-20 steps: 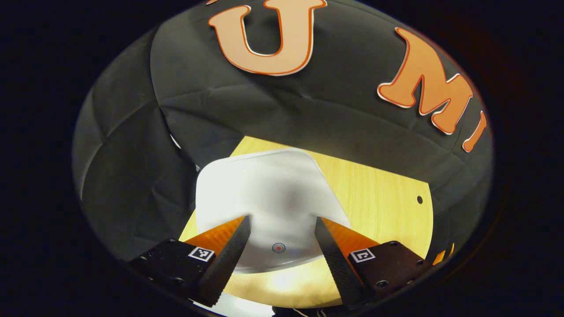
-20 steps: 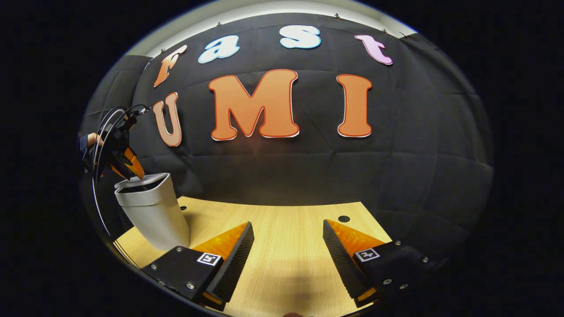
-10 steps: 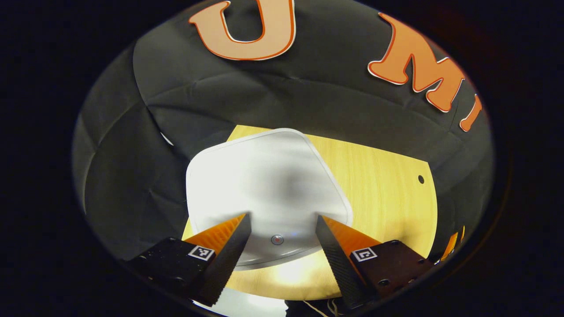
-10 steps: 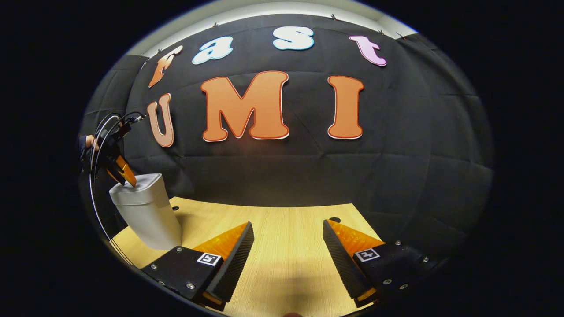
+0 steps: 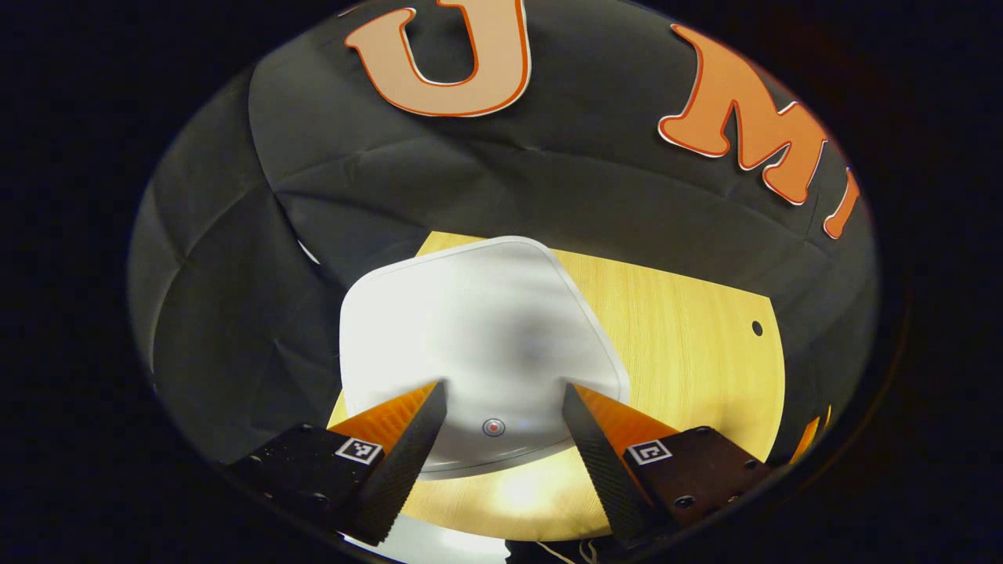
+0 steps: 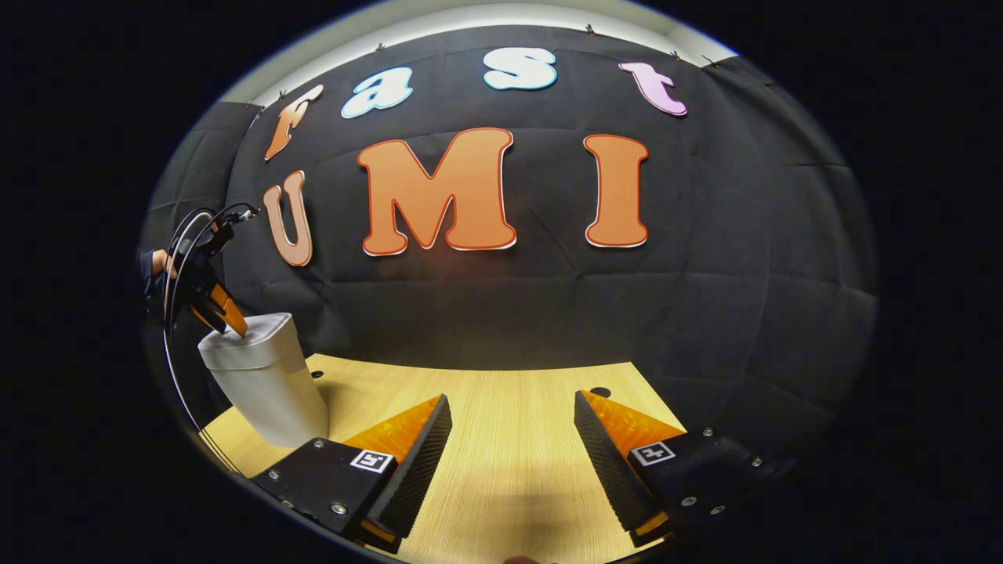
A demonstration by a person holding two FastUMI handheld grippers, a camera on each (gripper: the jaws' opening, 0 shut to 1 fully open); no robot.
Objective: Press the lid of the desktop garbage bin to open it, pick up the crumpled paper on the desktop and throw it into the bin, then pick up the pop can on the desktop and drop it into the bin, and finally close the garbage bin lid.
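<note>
Closing the white rounded plastic bin lid looks done; it sits flat beneath the left gripper, whose fingers stand apart over its near edge and small red dot. Lift straight up, without dragging the bin. The right gripper hangs open above the wooden desktop.

left gripper view looks steeply down, close over the bin lid; right gripper view, farther off, faces the wall, sharing the bin.
</note>
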